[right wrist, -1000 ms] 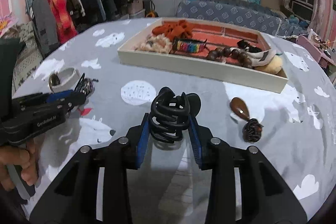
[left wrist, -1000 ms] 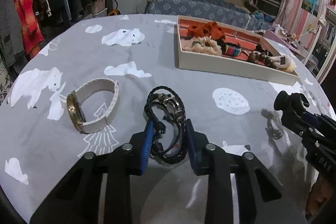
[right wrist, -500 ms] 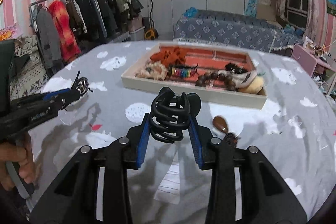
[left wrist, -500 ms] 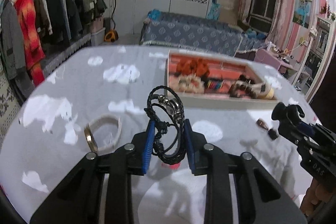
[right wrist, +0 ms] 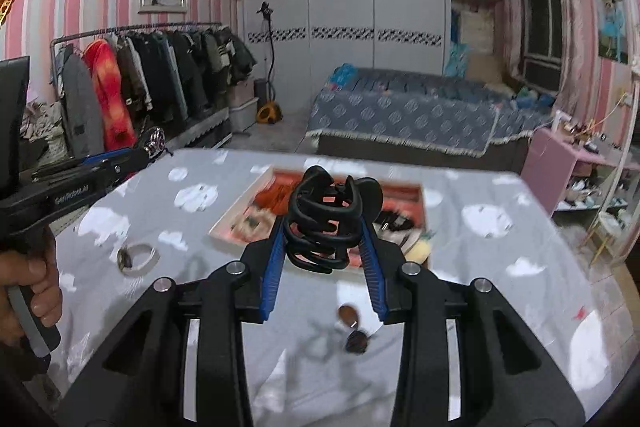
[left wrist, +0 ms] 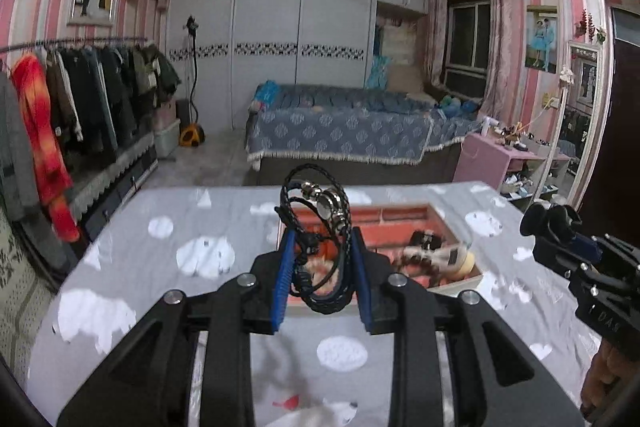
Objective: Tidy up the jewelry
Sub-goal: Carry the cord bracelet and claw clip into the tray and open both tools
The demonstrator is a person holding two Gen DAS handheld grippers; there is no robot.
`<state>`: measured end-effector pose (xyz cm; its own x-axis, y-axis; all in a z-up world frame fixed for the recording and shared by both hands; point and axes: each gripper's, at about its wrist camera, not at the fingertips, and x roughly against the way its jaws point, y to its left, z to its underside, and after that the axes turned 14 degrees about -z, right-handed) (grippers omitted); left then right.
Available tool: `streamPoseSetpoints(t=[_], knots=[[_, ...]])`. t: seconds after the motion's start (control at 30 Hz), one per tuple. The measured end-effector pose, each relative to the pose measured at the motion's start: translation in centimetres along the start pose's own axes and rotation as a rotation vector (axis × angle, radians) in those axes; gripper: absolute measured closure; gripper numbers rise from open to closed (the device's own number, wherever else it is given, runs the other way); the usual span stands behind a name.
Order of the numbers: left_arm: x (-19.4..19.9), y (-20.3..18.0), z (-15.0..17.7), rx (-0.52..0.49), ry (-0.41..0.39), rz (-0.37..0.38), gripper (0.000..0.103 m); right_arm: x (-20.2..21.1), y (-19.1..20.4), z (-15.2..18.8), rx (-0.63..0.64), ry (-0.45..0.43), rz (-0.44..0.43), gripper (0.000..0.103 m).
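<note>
My left gripper [left wrist: 320, 271] is shut on a black braided bracelet [left wrist: 320, 227] with metal beads, held high above the grey table. My right gripper [right wrist: 322, 251] is shut on a black hair claw clip [right wrist: 328, 219], also raised. The cream tray with a red lining [left wrist: 404, 217] lies ahead on the table and holds beads, scrunchies and bands; it also shows in the right wrist view [right wrist: 236, 215]. A white-strap watch [right wrist: 136, 259] lies on the table to the left. A brown hair tie [right wrist: 354, 327] lies near the right gripper.
The table has a grey cloth with white bear prints [right wrist: 500, 267]. A clothes rack [right wrist: 152, 83] stands at the left, a bed [left wrist: 344, 131] behind the table, and a pink side table [left wrist: 500, 159] at the right.
Both grippers have risen well above the table with their items still held. The left gripper lifted the bracelet off the cloth; the tray now sits lower and farther in both views.
</note>
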<state>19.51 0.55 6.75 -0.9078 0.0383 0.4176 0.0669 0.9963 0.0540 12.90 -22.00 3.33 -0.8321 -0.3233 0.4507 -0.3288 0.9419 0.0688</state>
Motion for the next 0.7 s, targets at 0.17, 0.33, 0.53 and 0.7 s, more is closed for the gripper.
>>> streamPoseSetpoints(t=[0.17, 0.33, 0.53, 0.7], knots=[[-0.2, -1.5, -2.0, -0.017, -0.035, 0.012, 0.075, 0.9, -0.9, -2.6, 0.018, -0.037, 0.01, 0.067], [-1.8, -2.0, -5.0, -0.015, -0.064, 0.005, 0.075, 0.6, -2.2, -5.4, 0.022, -0.071, 0.023, 0.067], [-5.3, -3.3, -7.2, -0.036, -0.067, 0.007, 0.075, -2.2, -4.0, -8.7, 0.031, -0.078, 0.029, 0.067], [-9.5, -4.6, -7.2, -0.029, -0.044, 0.038, 0.075, -6.0, -5.6, -10.3, 0.028, -0.073, 0.017, 0.067]])
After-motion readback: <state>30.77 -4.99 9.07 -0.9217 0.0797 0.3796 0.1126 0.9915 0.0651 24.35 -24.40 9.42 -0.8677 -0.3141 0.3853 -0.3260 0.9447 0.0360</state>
